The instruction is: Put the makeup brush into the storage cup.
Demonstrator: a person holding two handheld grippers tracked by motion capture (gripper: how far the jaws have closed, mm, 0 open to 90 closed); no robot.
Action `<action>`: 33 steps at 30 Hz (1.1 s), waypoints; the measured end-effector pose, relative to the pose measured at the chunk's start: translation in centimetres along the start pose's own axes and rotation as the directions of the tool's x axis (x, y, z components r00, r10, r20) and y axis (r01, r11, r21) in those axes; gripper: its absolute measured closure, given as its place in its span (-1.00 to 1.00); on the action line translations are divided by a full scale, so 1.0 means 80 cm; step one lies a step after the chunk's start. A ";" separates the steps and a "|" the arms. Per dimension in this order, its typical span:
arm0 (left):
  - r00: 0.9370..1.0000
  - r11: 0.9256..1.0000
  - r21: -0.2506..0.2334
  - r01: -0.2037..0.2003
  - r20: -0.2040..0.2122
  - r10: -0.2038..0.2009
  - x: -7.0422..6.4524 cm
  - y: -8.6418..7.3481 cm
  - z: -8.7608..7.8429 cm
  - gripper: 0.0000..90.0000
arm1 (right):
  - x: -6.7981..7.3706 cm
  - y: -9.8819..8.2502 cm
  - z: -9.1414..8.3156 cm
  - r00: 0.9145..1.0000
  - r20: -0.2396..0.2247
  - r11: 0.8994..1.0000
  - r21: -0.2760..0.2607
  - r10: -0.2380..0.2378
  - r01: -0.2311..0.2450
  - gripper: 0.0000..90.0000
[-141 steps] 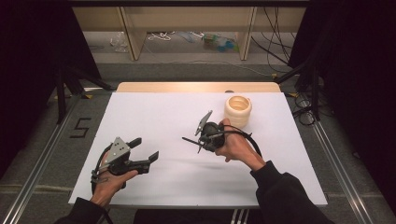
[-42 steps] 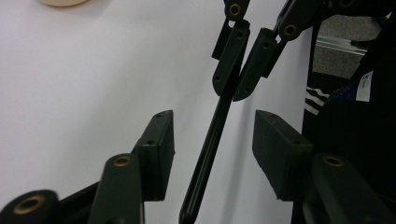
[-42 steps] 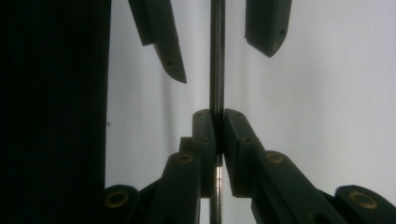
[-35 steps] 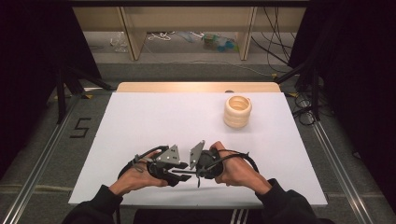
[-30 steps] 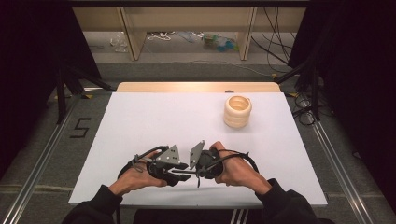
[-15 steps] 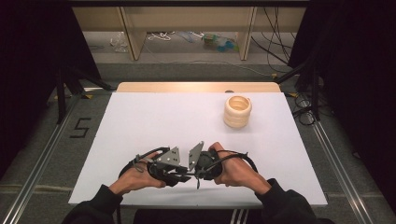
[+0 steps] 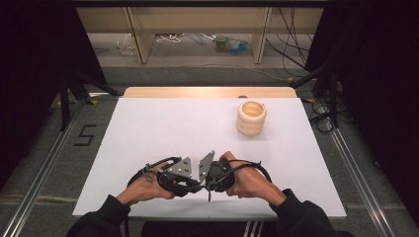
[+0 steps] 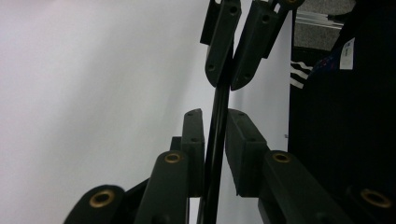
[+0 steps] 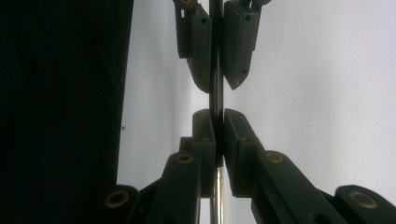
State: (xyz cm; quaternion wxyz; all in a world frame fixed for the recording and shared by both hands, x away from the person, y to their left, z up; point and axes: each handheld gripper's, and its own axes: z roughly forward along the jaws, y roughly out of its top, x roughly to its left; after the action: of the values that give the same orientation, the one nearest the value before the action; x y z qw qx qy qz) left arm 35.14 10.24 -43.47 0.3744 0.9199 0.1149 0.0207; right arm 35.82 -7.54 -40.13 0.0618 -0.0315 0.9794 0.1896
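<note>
Both grippers meet nose to nose over the near edge of the white table (image 7: pixel 163 128), just in front of the person's dark sleeves. The left hand (image 7: pixel 143 185) and right hand (image 7: pixel 249 180) hold them so close that the two grey plates almost touch. A thin black rod (image 8: pixel 221 100) runs between them, lying along both pairs of jaws. The right gripper (image 9: pixel 215 114) pinches this rod: in the right gripper view its jaws are pressed together on the black shaft, with no light between pad and rod, and a silvery length of the shaft shows lower down between the jaw arms. The left gripper (image 8: pixel 215 116) has the rod between its jaws as well, and they have just been closing on it. In the left gripper view one pad lies against the rod, while a narrow sliver of white table shows between the rod and the other pad, so the jaws stand a hair apart and do not quite clamp. In the high view a short dark tip sticks out below the joined grippers toward the table's near edge. A cream ribbed ring (image 7: pixel 251 117) stands upright well apart, on the far right part of the table.
</note>
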 end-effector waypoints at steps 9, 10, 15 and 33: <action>0.999 1.000 0.008 -0.024 0.037 0.023 0.001 -0.002 0.002 0.83 | 0.002 0.000 0.001 1.000 -0.006 1.000 0.005 -0.009 0.009 0.85; 0.999 0.999 0.012 -0.032 0.041 0.031 0.000 -0.002 0.003 0.85 | 0.002 0.000 0.001 1.000 -0.006 1.000 0.005 -0.013 0.013 0.84; 0.999 1.000 -0.004 -0.020 0.050 0.020 0.001 -0.003 0.003 0.86 | 0.002 -0.001 0.000 1.000 -0.006 1.000 0.003 -0.019 0.019 0.81; 0.996 0.993 -0.088 0.082 -0.036 -0.086 0.017 -0.010 -0.012 0.86 | -0.022 -0.043 -0.057 0.944 0.155 0.936 -0.252 0.292 -0.248 -0.46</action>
State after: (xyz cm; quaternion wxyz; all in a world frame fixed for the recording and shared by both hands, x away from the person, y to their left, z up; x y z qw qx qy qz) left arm 36.21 11.78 -43.45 0.4119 0.8967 0.1599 0.0281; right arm 37.32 -12.35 -36.99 0.1241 0.1150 0.9356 0.3100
